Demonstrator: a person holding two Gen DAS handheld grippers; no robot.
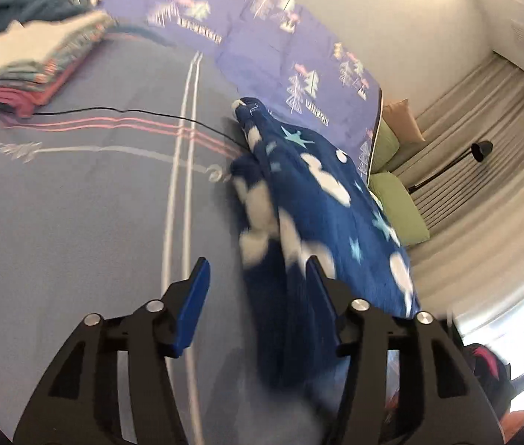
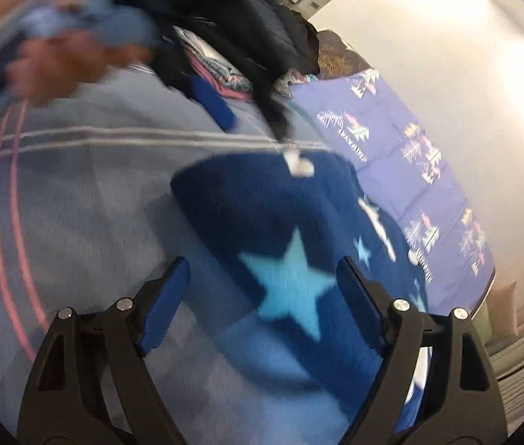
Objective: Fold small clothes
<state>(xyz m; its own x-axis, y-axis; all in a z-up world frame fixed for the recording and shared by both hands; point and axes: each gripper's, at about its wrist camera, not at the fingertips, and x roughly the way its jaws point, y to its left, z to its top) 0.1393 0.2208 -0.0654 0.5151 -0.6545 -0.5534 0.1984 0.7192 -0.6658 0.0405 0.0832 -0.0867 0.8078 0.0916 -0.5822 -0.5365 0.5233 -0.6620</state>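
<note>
the left gripper (image 1: 258, 278) sits nearest the lens with its blue pads spread wide and nothing pinched between them; a dark blue fleece (image 1: 321, 200) with white blobs and pale stars runs bunched up past its right finger, which stands against the cloth, while the left finger hangs over bare bedspread (image 1: 76, 204). the right gripper (image 2: 262, 278) is likewise spread wide, its fingers straddling the same fleece (image 2: 280, 222) where a big light-blue star shows, the cloth lying under and between them without being clamped. the fleece rests on the grey-blue bedspread (image 2: 76, 204), which carries white and pink stripes. just beyond it lies a purple quilt (image 1: 262, 37) printed with trees, running along the wall. a thin black cable (image 1: 121, 110) crosses the spread toward the fleece. at the far corner stands a stack (image 1: 28, 70) of folded clothes. the right view is blurred; a hand (image 2: 58, 63) shows at upper left.
</note>
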